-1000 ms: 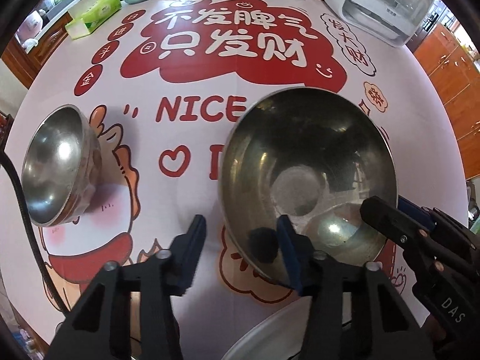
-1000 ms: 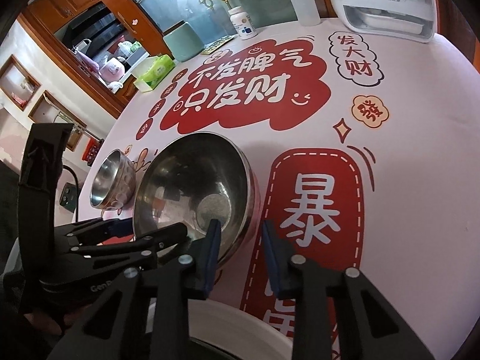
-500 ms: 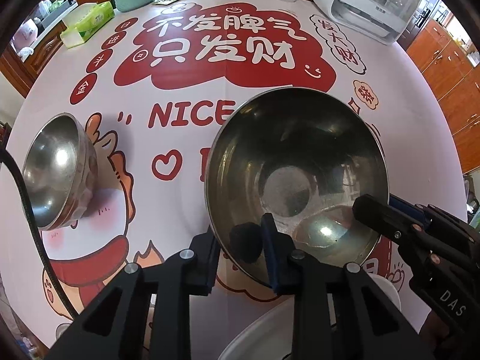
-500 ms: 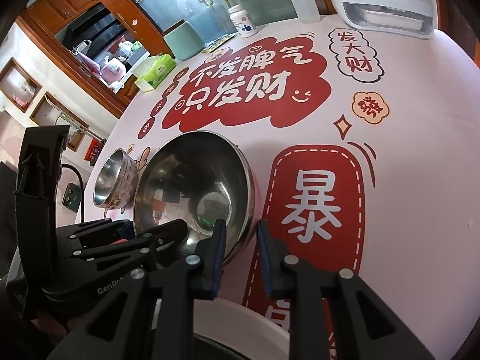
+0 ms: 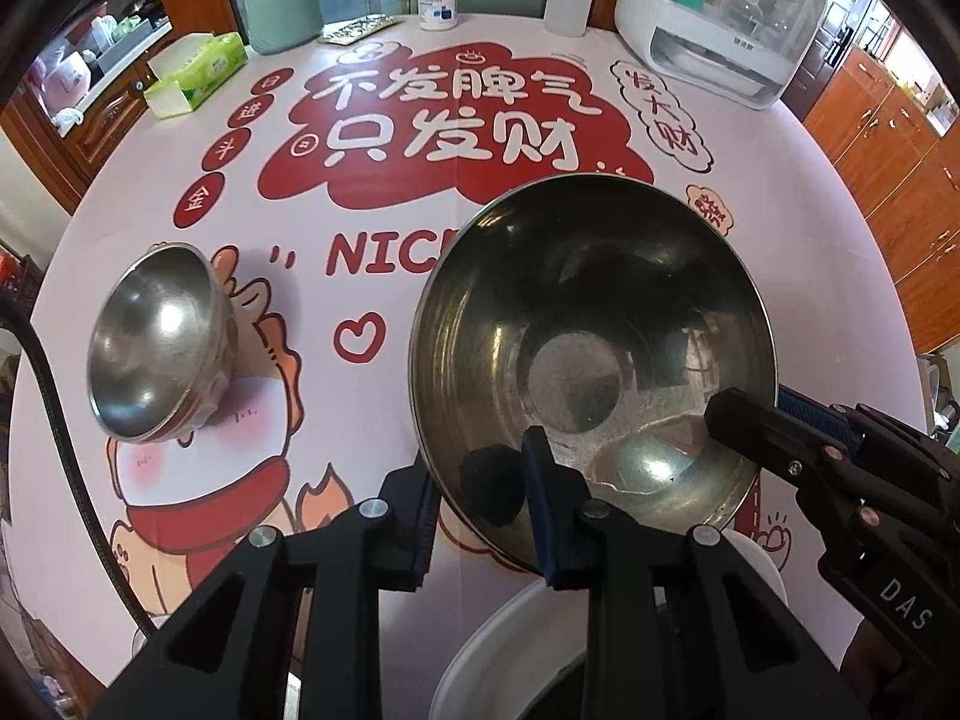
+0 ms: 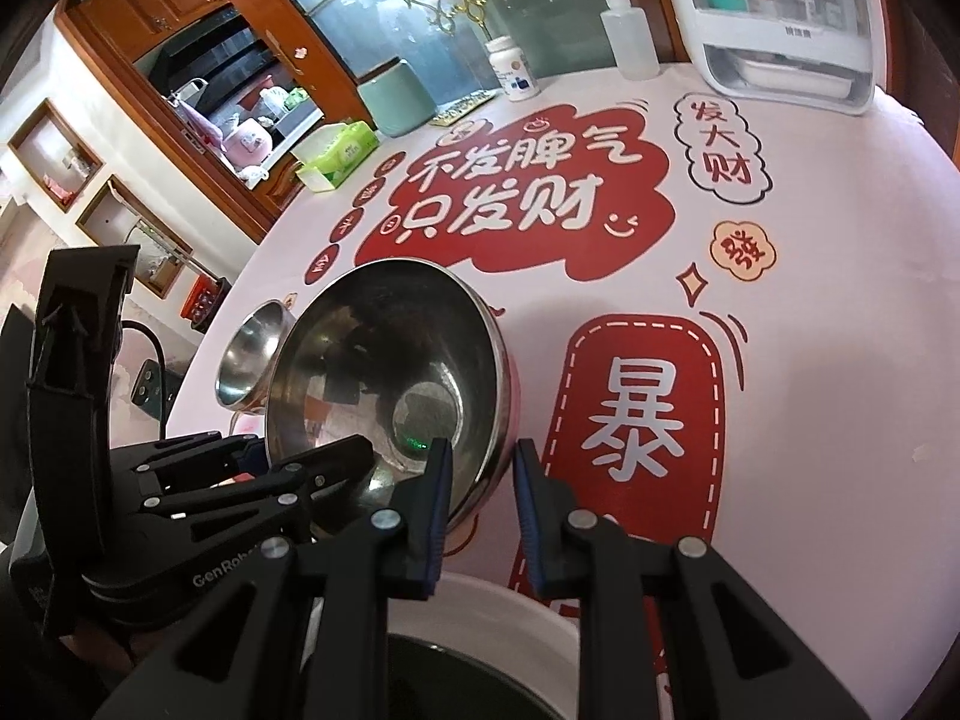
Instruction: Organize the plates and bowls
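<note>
Left gripper (image 5: pixel 480 516) fingers clamp the big steel bowl (image 5: pixel 591 360) at its near rim; right gripper (image 6: pixel 477 510) grips the opposite rim. Small bowl (image 5: pixel 156 354) sits apart on the desk (image 5: pixel 372 396).

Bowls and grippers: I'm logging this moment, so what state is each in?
Large steel bowl: tilted, rim pinched by both grippers.
Small steel bowl: empty, resting on the table.
Left gripper: jaws shut on the large bowl's rim.
Right gripper: jaws shut on the rim.
</note>
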The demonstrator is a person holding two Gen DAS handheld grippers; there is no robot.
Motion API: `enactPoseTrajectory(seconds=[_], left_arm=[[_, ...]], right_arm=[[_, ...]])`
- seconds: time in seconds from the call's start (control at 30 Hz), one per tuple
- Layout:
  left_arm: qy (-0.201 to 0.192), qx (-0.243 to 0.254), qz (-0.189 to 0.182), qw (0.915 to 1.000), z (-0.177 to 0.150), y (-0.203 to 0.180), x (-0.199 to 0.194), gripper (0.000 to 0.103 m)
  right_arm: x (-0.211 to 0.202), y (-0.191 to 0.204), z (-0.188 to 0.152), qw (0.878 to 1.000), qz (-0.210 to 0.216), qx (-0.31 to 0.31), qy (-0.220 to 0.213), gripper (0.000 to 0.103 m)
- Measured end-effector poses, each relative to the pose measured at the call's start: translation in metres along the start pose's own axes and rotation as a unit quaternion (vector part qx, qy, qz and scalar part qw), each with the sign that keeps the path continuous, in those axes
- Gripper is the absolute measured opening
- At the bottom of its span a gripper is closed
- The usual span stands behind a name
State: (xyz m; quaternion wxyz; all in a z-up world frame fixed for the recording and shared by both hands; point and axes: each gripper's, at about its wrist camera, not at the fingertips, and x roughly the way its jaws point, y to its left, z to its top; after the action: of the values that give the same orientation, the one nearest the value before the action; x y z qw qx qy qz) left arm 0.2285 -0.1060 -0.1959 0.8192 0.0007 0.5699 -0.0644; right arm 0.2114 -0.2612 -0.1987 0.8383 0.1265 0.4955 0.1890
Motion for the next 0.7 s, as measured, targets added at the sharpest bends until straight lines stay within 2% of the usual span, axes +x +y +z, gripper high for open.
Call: enactPoseTrajectory(seconds=[0.7], left_arm=[[-0.048,-0.051,0.031,0.997,-0.057,0.024,-0.061,0.025]], right_arm=[[-0.028,0.054,-0.022,0.996,0.039,-0.08,0.0,0.02]])
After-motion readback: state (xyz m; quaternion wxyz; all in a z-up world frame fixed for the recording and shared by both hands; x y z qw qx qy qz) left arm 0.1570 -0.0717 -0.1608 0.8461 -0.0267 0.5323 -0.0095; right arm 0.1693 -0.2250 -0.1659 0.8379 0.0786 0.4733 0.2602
